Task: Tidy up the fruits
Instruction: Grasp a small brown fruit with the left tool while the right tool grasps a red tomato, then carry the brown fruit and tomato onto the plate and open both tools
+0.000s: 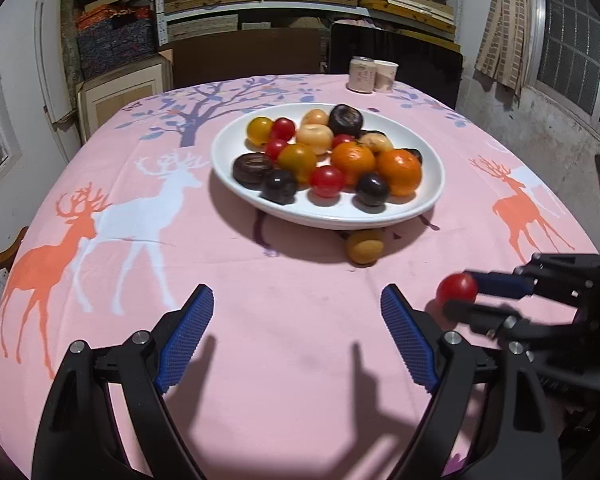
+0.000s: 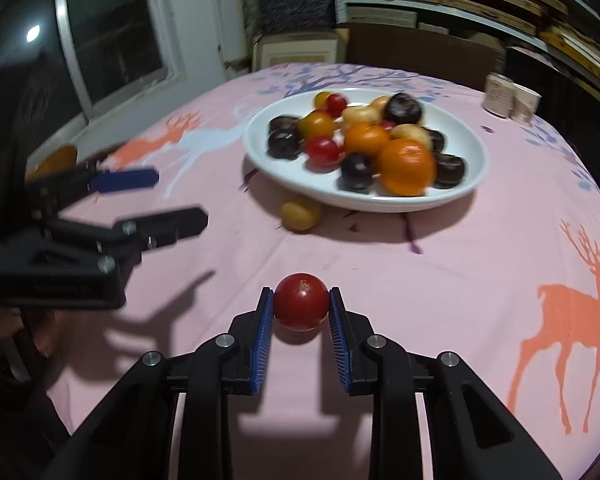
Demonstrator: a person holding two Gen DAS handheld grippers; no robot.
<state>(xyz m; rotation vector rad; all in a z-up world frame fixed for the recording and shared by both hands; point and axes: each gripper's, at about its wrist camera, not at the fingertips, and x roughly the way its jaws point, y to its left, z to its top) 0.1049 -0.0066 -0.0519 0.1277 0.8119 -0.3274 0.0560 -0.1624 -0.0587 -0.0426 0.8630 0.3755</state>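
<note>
Right gripper (image 2: 301, 300) pinches a red cherry tomato (image 2: 301, 301) between its blue pads, just above the pink deer-print tablecloth (image 2: 440, 280), near the table's front edge. Left gripper (image 1: 297, 308) hangs beside it, jaws spread wide, nothing between them. White plate (image 1: 236, 136) sits mid-table, heaped with oranges, dark plums, pale fruits and more red tomatoes. One tan fruit (image 1: 365, 246) lies on the cloth, touching the plate's near rim. Two paper cups (image 1: 372, 75) stand at the far edge.
</note>
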